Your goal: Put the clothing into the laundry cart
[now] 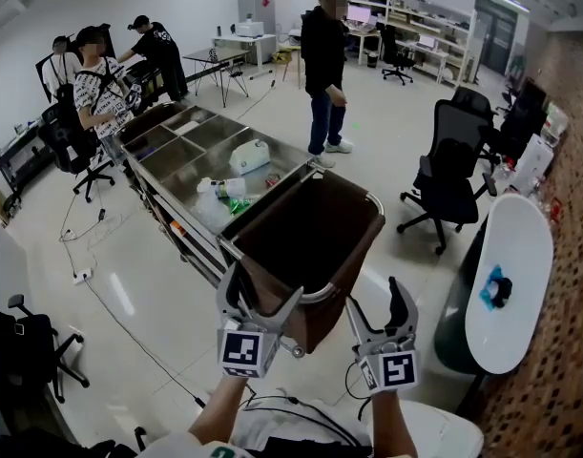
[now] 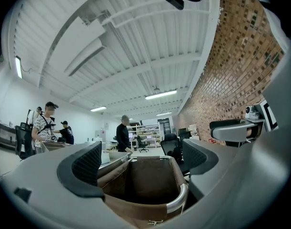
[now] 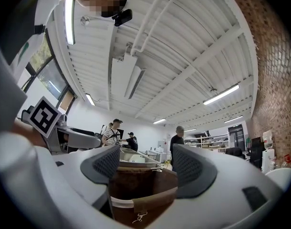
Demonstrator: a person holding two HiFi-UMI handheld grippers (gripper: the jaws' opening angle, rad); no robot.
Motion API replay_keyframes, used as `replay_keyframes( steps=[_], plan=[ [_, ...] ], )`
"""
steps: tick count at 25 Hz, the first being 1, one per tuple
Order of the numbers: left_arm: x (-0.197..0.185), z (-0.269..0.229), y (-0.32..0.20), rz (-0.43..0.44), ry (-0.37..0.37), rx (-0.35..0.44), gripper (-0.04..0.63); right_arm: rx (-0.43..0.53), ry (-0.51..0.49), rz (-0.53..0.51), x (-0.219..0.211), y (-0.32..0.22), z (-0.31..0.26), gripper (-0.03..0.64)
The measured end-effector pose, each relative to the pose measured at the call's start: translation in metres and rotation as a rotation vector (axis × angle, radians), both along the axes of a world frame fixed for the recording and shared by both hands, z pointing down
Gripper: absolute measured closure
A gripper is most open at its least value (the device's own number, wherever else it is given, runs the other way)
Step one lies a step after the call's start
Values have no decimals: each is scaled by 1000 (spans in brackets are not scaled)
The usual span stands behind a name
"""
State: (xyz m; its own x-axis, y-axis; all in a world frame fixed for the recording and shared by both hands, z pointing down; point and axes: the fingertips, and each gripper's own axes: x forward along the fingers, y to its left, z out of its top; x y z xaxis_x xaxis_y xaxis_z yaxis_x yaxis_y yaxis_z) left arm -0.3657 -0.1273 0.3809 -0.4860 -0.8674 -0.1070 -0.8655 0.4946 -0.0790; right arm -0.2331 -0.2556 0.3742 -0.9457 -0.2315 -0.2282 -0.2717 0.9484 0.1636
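Observation:
The laundry cart [image 1: 315, 241], brown fabric on a metal rim, stands open just in front of me, and its inside looks dark and empty. It also fills the gap between the jaws in the left gripper view [image 2: 150, 180] and the right gripper view [image 3: 140, 194]. My left gripper [image 1: 262, 289] hovers open over the cart's near rim with nothing between its pads [image 2: 88, 163]. My right gripper [image 1: 377, 303] is beside it, also open and empty. Pale crumpled items [image 1: 246, 156], perhaps clothing, lie on the steel sorting table [image 1: 167, 156] behind the cart.
A person in dark clothes [image 1: 324, 65] stands beyond the steel table, and other people [image 1: 95, 89] are at the far left. A black office chair [image 1: 448, 175] and a white round table [image 1: 515, 246] are on the right by the brick wall. Cables trail on the floor to the left.

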Motion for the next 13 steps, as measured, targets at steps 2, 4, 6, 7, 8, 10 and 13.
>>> replay_keyframes(
  steps=[2, 4, 6, 7, 8, 10, 13],
  plan=[
    [-1, 3, -1, 5, -9, -12, 83, -2, 2, -6, -1, 0, 0, 258],
    [-2, 7, -2, 12, -25, -30, 83, -6, 2, -11, -3, -1, 1, 258],
    [-1, 8, -3, 10, -16, -29, 83, -11, 6, -15, -4, -1, 2, 257],
    [-1, 7, -3, 8, -8, -26, 83, -17, 10, -19, -5, -1, 3, 258],
    [-1, 7, -4, 7, -5, -25, 83, -27, 15, -24, -5, 0, 3, 258],
    [-1, 7, -5, 2, 7, -19, 83, -36, 20, -30, -6, 0, 3, 258],
    [0, 4, -9, -8, 36, -3, 83, -26, 18, -31, -6, -4, 4, 258]
  ],
)
